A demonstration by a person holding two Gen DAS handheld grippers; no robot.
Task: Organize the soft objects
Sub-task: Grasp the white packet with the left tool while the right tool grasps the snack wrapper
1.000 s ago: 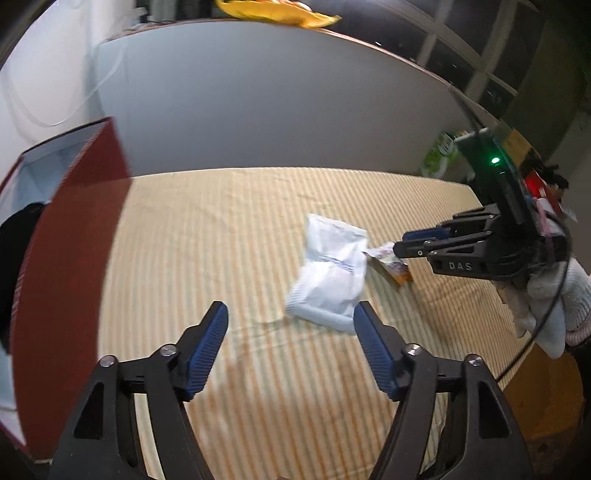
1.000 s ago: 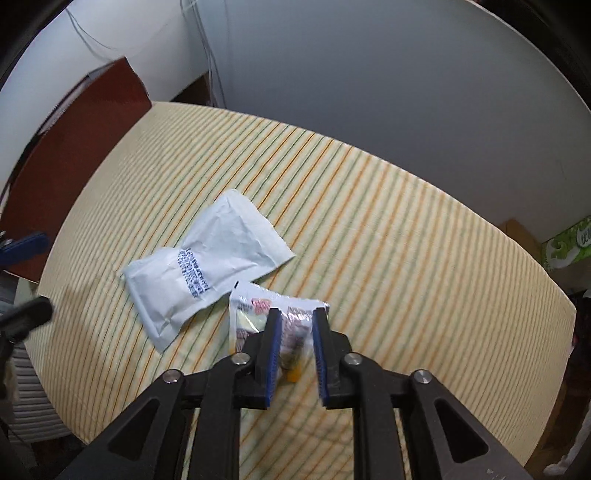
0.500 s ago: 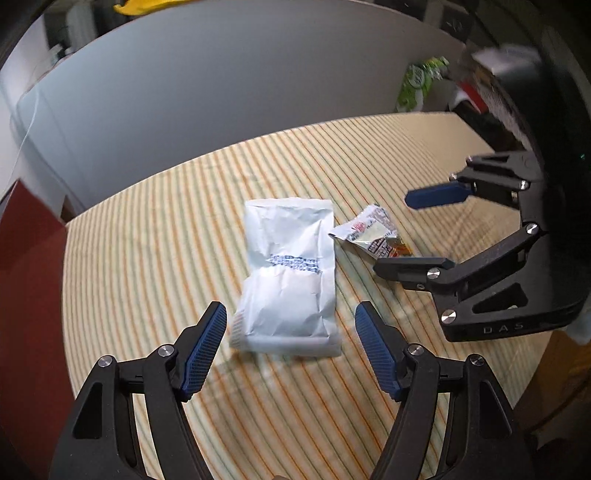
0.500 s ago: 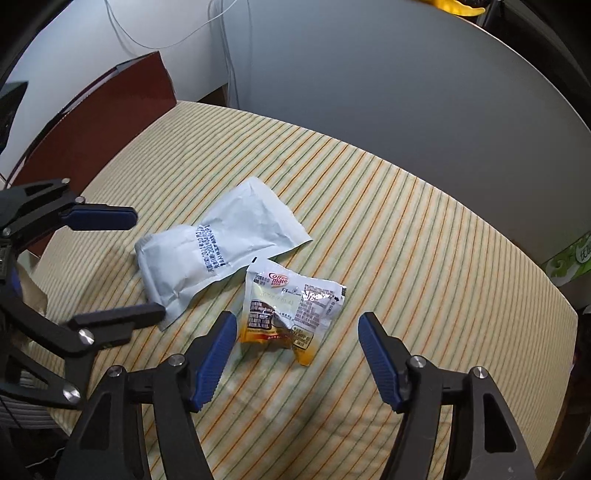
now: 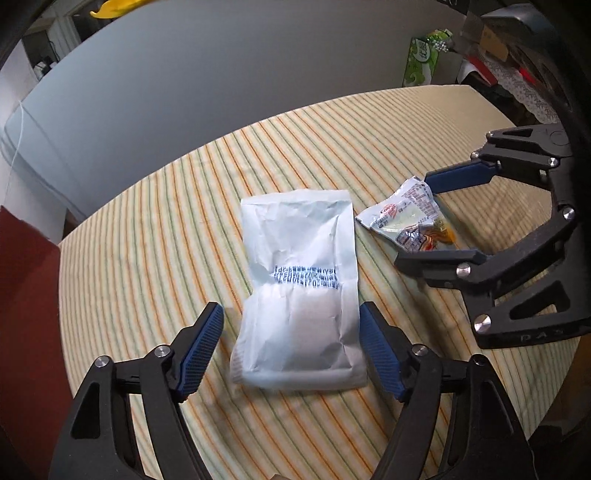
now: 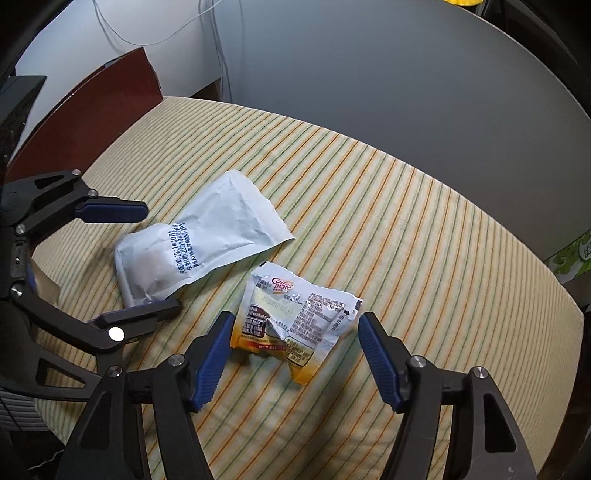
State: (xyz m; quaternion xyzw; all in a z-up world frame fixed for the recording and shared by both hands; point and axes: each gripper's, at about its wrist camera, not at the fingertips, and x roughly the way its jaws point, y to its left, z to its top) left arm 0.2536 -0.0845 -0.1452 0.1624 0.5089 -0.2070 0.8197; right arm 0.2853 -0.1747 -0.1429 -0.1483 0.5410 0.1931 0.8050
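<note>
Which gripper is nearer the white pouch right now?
Left. The left gripper straddles the near end of the white pouch, jaws open on either side. The right gripper sits beside it, open around the coffee creamer packet.

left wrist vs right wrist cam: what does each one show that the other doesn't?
Left wrist only: its own open left gripper straddling the near end of the white pouch, pads clear of it; a yellow object at the top edge.

Right wrist only: the right gripper, open around the creamer sachet, and the sachet's readable brand print.

Both: pouch and sachet lying apart on the striped cloth, the red-brown board, the green box.
</note>
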